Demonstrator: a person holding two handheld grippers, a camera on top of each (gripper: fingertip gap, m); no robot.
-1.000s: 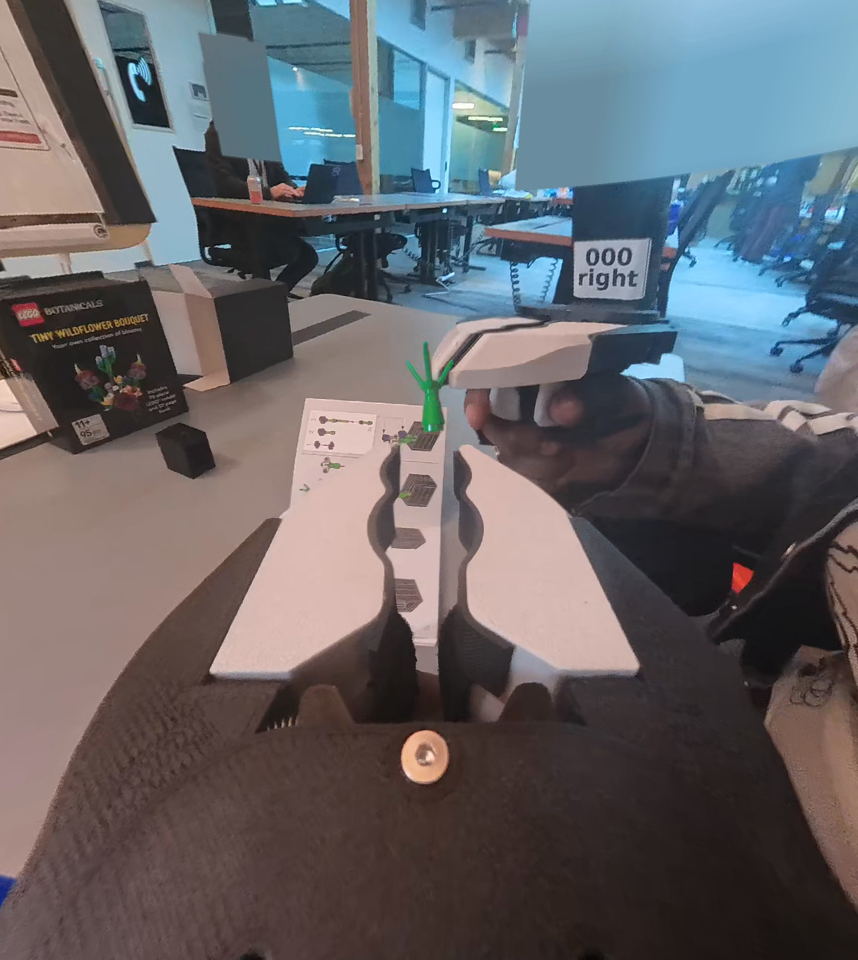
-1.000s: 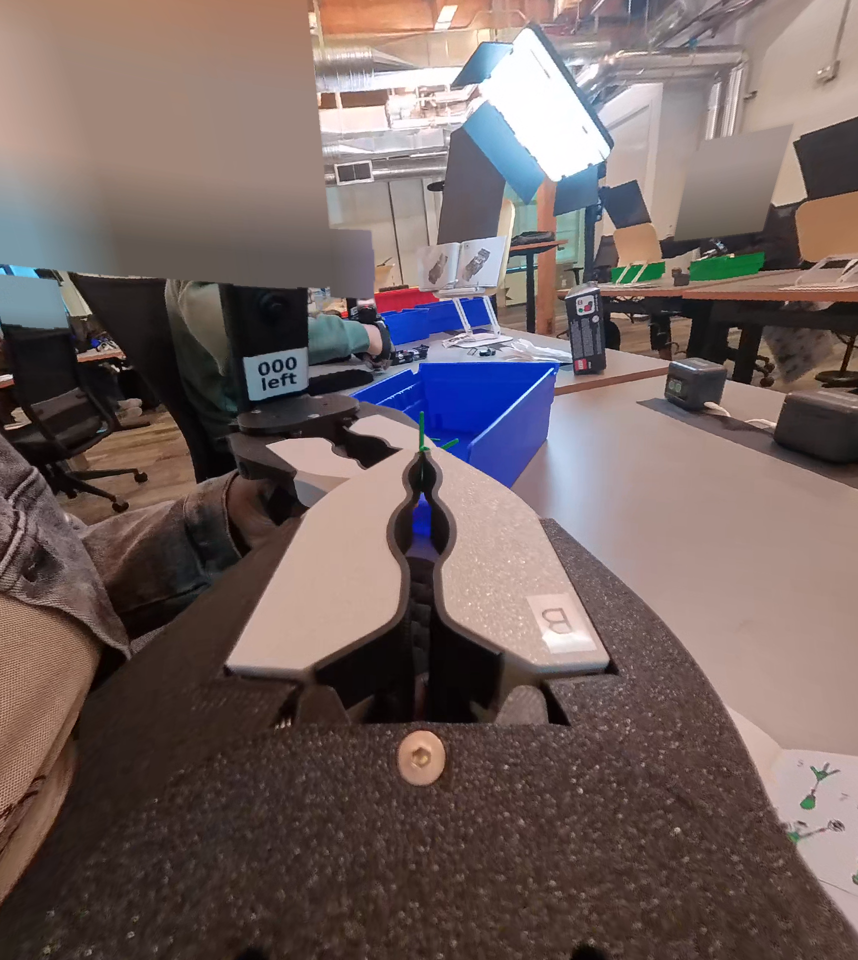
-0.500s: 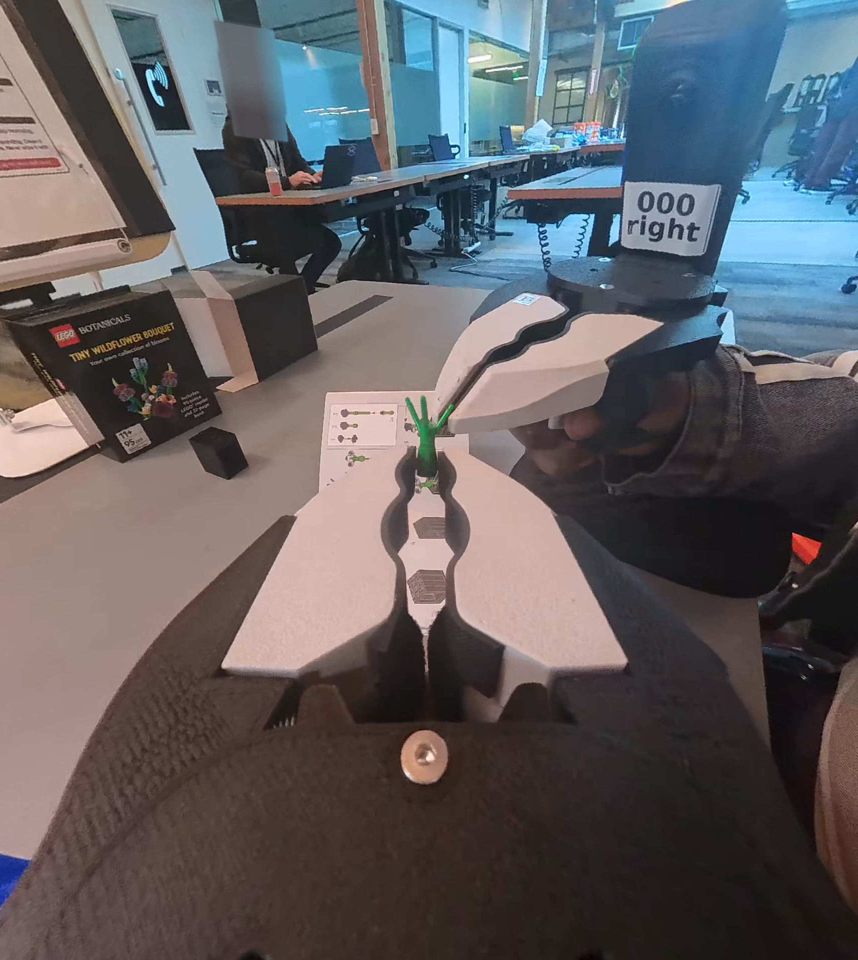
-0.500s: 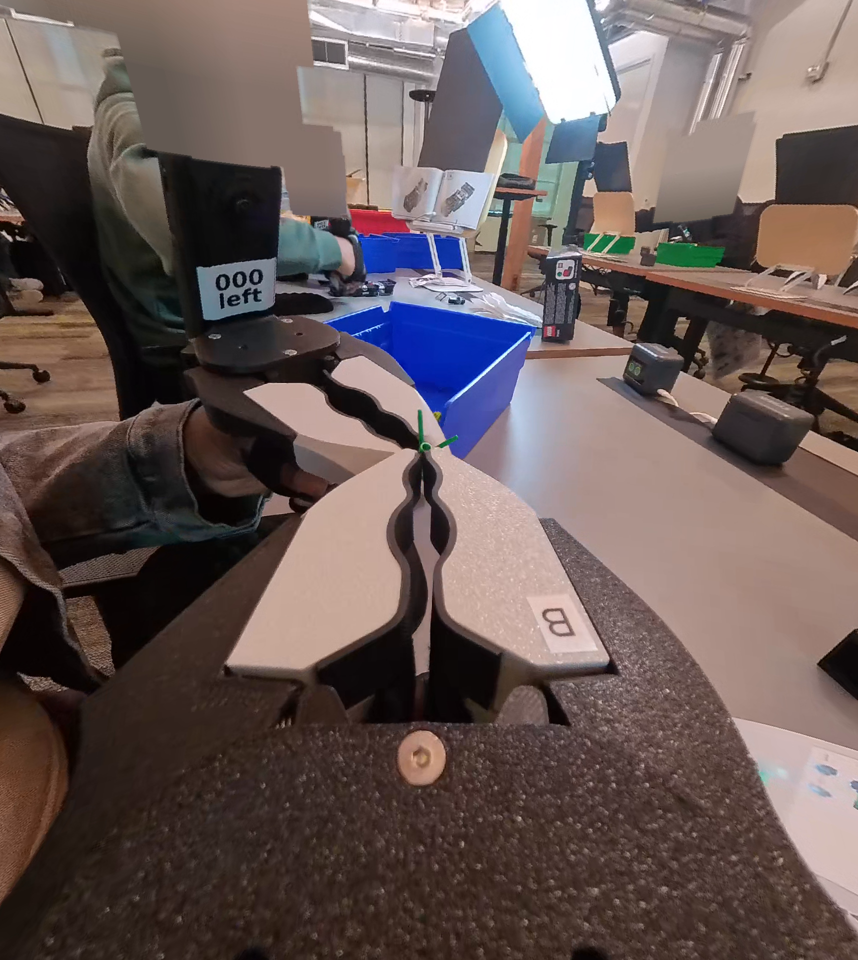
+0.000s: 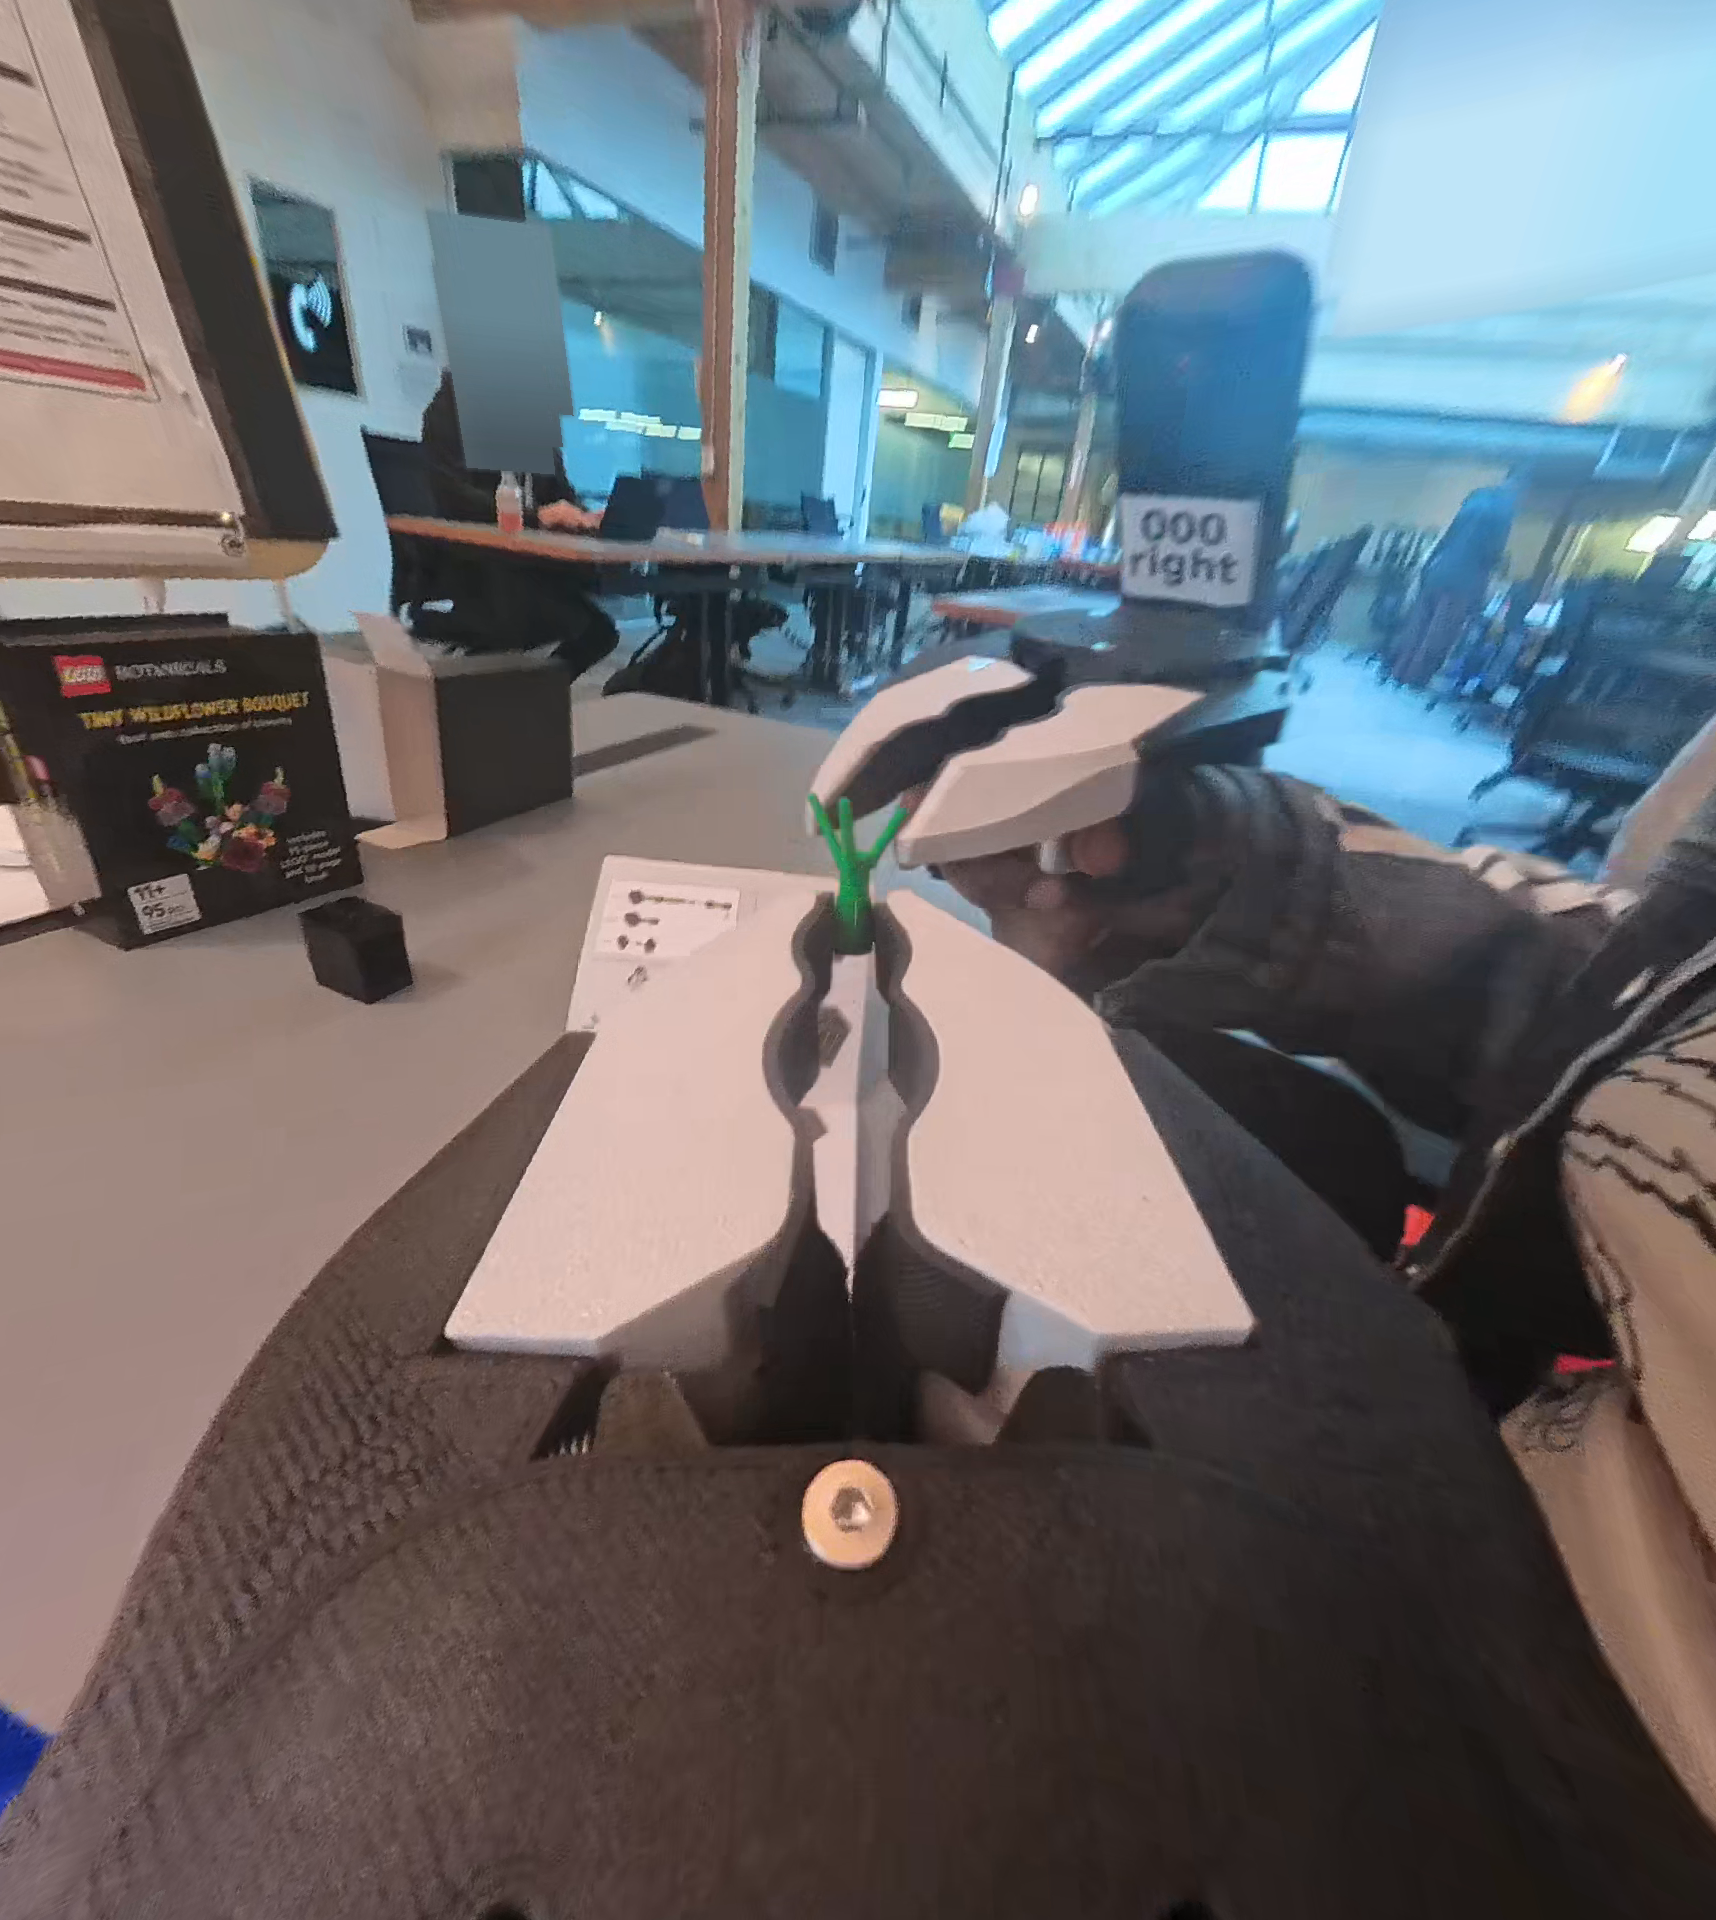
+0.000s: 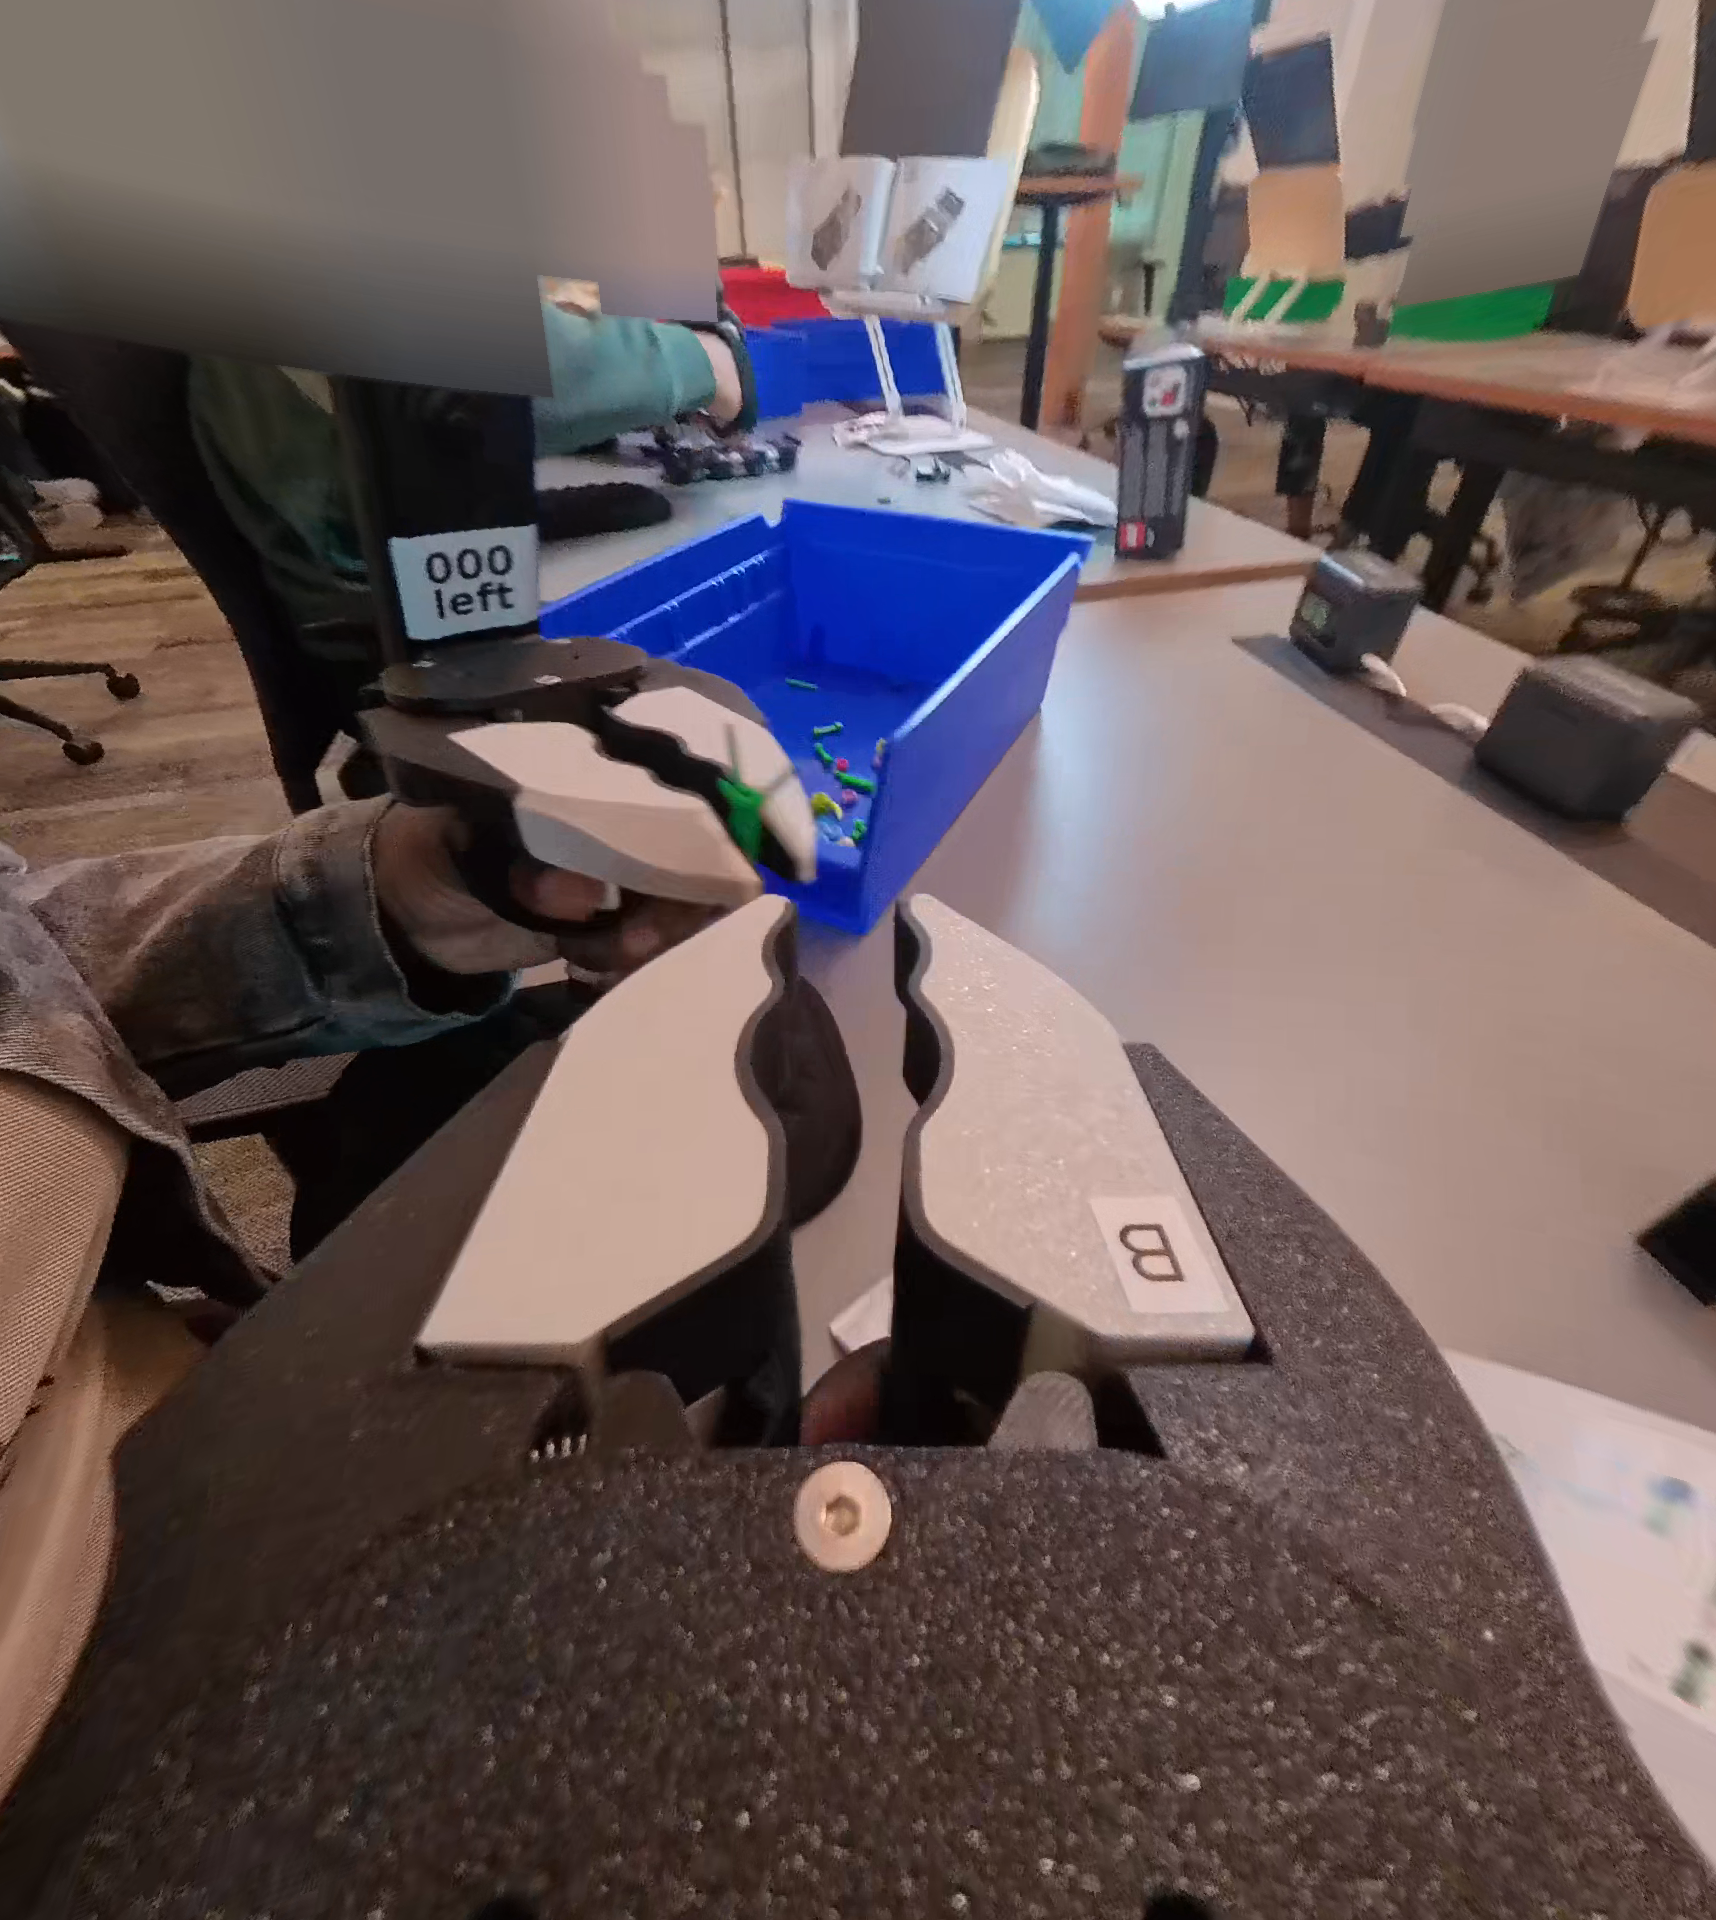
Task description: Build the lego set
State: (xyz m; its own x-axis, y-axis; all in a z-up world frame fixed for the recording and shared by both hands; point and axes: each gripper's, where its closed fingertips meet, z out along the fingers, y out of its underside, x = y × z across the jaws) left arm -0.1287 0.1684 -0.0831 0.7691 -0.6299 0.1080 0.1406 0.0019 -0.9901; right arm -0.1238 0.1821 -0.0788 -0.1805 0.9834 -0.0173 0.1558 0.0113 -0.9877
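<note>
Now, step: I've got one green stem piece (image 5: 852,871) up for the build, judging by the sheet.
Left gripper (image 5: 852,925): clamped on stem base, forked top upright, above instruction sheet (image 5: 672,925) on worktop (image 5: 158,1122).
Right gripper (image 6: 843,914): fingers apart, empty, just beside stem.
Next: prob. fetch mating piece from blue bin (image 6: 979,675), w/ fine tip alignment.

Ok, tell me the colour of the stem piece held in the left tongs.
Green stem piece, clearest in the left wrist view.
</note>
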